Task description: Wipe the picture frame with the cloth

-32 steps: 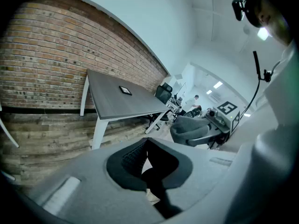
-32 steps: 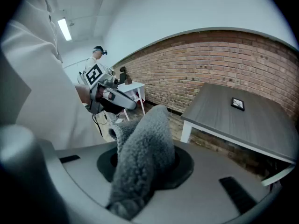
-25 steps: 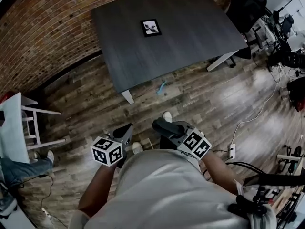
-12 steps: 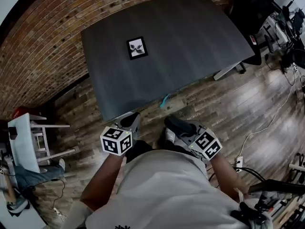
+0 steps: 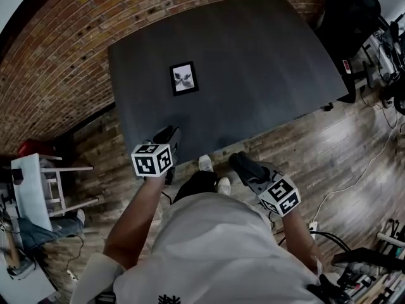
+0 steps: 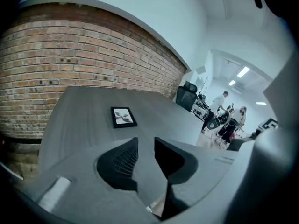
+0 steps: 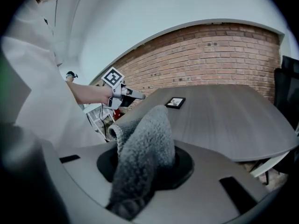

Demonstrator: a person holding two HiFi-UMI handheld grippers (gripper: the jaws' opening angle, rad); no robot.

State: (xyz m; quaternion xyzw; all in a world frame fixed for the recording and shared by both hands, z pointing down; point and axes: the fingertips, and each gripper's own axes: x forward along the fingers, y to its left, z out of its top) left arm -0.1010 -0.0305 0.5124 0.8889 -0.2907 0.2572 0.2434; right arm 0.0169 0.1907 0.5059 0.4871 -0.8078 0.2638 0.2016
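The black picture frame (image 5: 183, 78) lies flat on the dark grey table (image 5: 253, 62), towards its far left part. My left gripper (image 5: 168, 133) hovers over the table's near edge, pointing at the picture frame (image 6: 123, 117). Its jaws are opening, with a clear gap and nothing between them (image 6: 146, 143). My right gripper (image 5: 237, 159) hangs over the floor just short of the table edge. It is shut on a grey fluffy cloth (image 7: 142, 153), which stands up between its jaws. From the right gripper view the picture frame (image 7: 175, 102) and the left gripper (image 7: 128, 94) show ahead.
A brick wall (image 5: 57, 49) runs behind the table. A black office chair (image 5: 348, 11) stands at the table's right end. A white stool (image 5: 38, 182) is at the left. Cables (image 5: 354, 176) lie on the wooden floor. People (image 6: 233, 120) stand far off.
The person has stepped up to the table. Both grippers have come forward, the left one from over the floor to over the table edge. The left jaws have parted.
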